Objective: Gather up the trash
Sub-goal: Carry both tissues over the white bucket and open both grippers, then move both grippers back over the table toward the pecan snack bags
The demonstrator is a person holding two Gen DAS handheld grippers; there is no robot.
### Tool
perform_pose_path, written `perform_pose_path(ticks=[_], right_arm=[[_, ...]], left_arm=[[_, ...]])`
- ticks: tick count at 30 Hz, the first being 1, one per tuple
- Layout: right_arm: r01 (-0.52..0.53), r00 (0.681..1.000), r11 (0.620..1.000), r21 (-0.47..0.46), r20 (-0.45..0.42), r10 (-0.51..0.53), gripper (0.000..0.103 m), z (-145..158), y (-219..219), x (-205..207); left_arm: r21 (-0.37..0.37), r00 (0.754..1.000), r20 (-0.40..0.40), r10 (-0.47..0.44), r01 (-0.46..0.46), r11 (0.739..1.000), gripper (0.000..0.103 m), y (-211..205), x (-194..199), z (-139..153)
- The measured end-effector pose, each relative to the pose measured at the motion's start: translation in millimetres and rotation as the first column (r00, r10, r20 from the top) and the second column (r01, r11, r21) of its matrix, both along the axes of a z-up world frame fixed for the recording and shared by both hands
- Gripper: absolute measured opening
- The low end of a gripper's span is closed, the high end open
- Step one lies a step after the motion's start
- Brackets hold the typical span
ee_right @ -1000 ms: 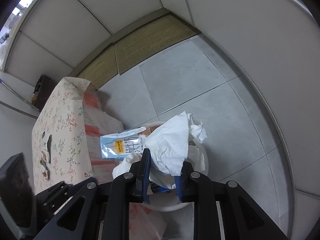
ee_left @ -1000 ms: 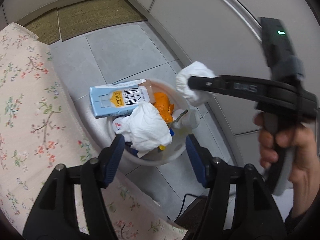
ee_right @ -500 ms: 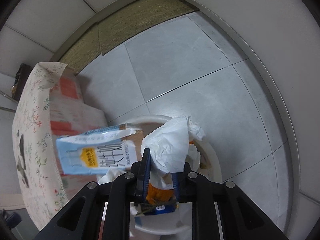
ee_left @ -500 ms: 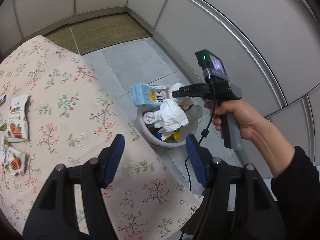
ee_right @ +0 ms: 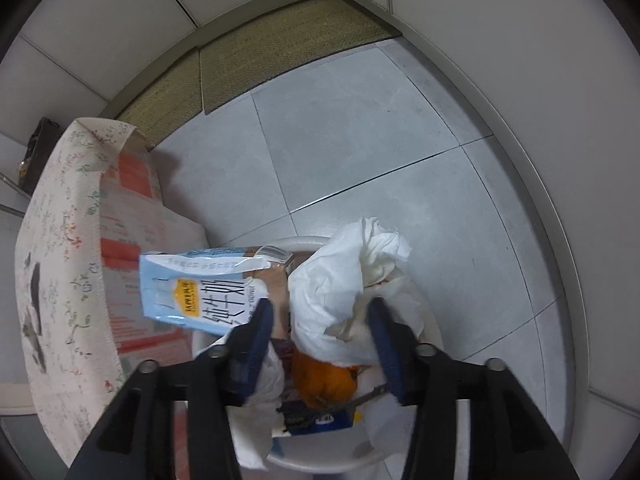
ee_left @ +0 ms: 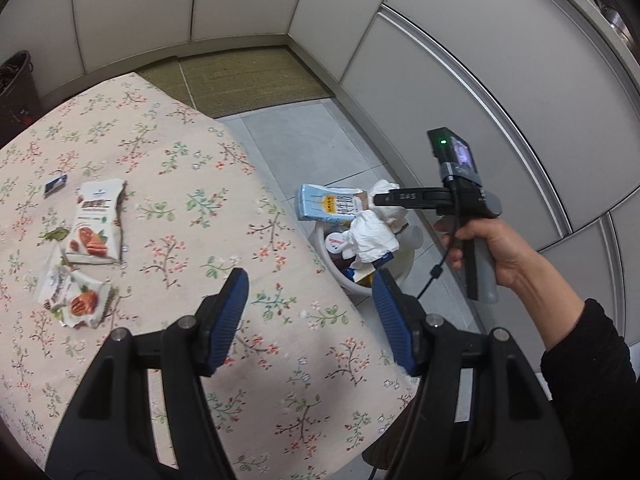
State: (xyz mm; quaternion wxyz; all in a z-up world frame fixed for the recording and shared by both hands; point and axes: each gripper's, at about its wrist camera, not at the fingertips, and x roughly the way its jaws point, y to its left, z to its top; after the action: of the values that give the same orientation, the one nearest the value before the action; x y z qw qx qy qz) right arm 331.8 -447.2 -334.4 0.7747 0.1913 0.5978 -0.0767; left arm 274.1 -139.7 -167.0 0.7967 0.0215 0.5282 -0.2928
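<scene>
White crumpled tissue (ee_right: pixel 340 292) is seen between the spread blue pads of the right gripper (ee_right: pixel 322 336); the jaws are wide apart, and whether either pad touches the tissue cannot be told. It lies atop a white trash bin (ee_right: pixel 304 242) on grey floor tiles, beside a light-blue milk carton (ee_right: pixel 200 292) at 9 o'clock and something orange (ee_right: pixel 324 376) below, partly hidden. The bin's lower rim is cut off by the gripper body.

From the left wrist view, the left gripper (ee_left: pixel 310 316) is held wide open and empty above a floral tablecloth (ee_left: pixel 180 184). Two torn snack wrappers (ee_left: pixel 96 224) (ee_left: pixel 74 298) and a small blue scrap (ee_left: pixel 55 185) are seen at 9 o'clock.
</scene>
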Motion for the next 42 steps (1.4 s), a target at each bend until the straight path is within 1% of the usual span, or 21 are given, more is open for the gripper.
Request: perform_pose_path(ticks=[2, 4, 5, 6, 9, 11, 16, 22, 24, 27, 29, 31, 33, 35, 38, 42], right_arm=[[0.001, 1.000, 1.000, 0.000, 0.002, -0.001, 0.055, 7.0, -0.5, -2.9], [0.006, 1.000, 1.000, -0.007, 0.008, -0.006, 0.056, 15.5, -1.3, -6.8], [0.009, 1.000, 1.000, -0.013, 0.010, -0.009, 0.058, 20.0, -1.8, -9.0], [0.010, 1.000, 1.000, -0.019, 0.015, -0.010, 0.058, 26.6, -1.9, -12.4], [0.011, 0.999, 1.000, -0.028, 0.033, -0.010, 0.061, 47.0, 0.3, -20.0], [0.015, 0.999, 0.999, -0.031, 0.051, -0.013, 0.065, 61.1, 2.9, -27.0], [0.015, 0.996, 0.999, -0.043, 0.093, -0.011, 0.068, 95.1, 16.9, -41.1], [-0.001, 0.990, 0.997, -0.077, 0.142, 0.012, 0.073, 125.9, 45.2, -58.0], [-0.009, 0.985, 0.999, -0.052, 0.171, 0.017, 0.074, 132.5, 56.0, -64.5], [-0.031, 0.981, 0.998, -0.057, 0.191, 0.041, 0.074, 138.6, 72.2, -71.0], [-0.052, 0.976, 0.997, -0.063, 0.206, 0.063, 0.075, 140.8, 85.7, -73.1], [-0.077, 0.973, 0.994, -0.075, 0.211, 0.091, 0.077, 140.7, 101.0, -74.7], [-0.119, 0.971, 0.988, -0.099, 0.195, 0.137, 0.077, 139.9, 119.3, -72.0], [-0.150, 0.965, 0.981, -0.121, 0.197, 0.171, 0.077, 140.7, 136.6, -70.0], [-0.212, 0.950, 0.966, -0.150, 0.199, 0.239, 0.077, 140.5, 166.1, -64.1], [-0.287, 0.926, 0.934, -0.213, 0.186, 0.327, 0.077, 139.0, 201.8, -54.7]], left_arm=[[0.015, 1.000, 0.008, 0.015, -0.015, 1.000, 0.067, 6.6, -0.6, 2.3], [0.025, 0.999, 0.015, 0.032, -0.032, 0.999, 0.070, 14.5, -1.8, 6.2], [0.027, 0.999, 0.017, 0.037, -0.038, 0.999, 0.074, 18.0, -2.0, 7.2], [0.032, 0.999, 0.020, 0.046, -0.047, 0.998, 0.077, 22.9, -2.6, 9.6], [0.062, 0.996, 0.050, 0.074, -0.077, 0.995, 0.081, 35.9, -3.1, 15.2], [0.083, 0.992, 0.071, 0.104, -0.110, 0.990, 0.082, 46.9, -3.1, 19.6], [0.092, 0.980, 0.082, 0.181, -0.188, 0.978, 0.083, 80.5, -3.1, 27.9], [0.102, 0.958, 0.129, 0.257, -0.270, 0.957, 0.083, 116.7, -7.9, 37.0], [0.113, 0.950, 0.144, 0.278, -0.294, 0.949, 0.084, 128.5, -8.9, 37.1], [0.126, 0.939, 0.149, 0.311, -0.330, 0.936, 0.084, 147.0, -7.2, 32.0], [0.136, 0.933, 0.136, 0.333, -0.351, 0.926, 0.084, 157.6, -3.4, 24.6], [0.148, 0.926, 0.106, 0.363, -0.375, 0.915, 0.084, 170.6, 3.2, 12.9], [0.156, 0.910, 0.080, 0.407, -0.415, 0.896, 0.084, 182.0, 8.8, 0.9], [0.171, 0.895, 0.059, 0.443, -0.446, 0.879, 0.084, 190.0, 13.2, -10.1], [0.183, 0.872, 0.042, 0.487, -0.486, 0.854, 0.084, 196.7, 21.3, -27.6], [0.191, 0.855, 0.049, 0.517, -0.516, 0.835, 0.084, 192.7, 33.5, -44.7]])
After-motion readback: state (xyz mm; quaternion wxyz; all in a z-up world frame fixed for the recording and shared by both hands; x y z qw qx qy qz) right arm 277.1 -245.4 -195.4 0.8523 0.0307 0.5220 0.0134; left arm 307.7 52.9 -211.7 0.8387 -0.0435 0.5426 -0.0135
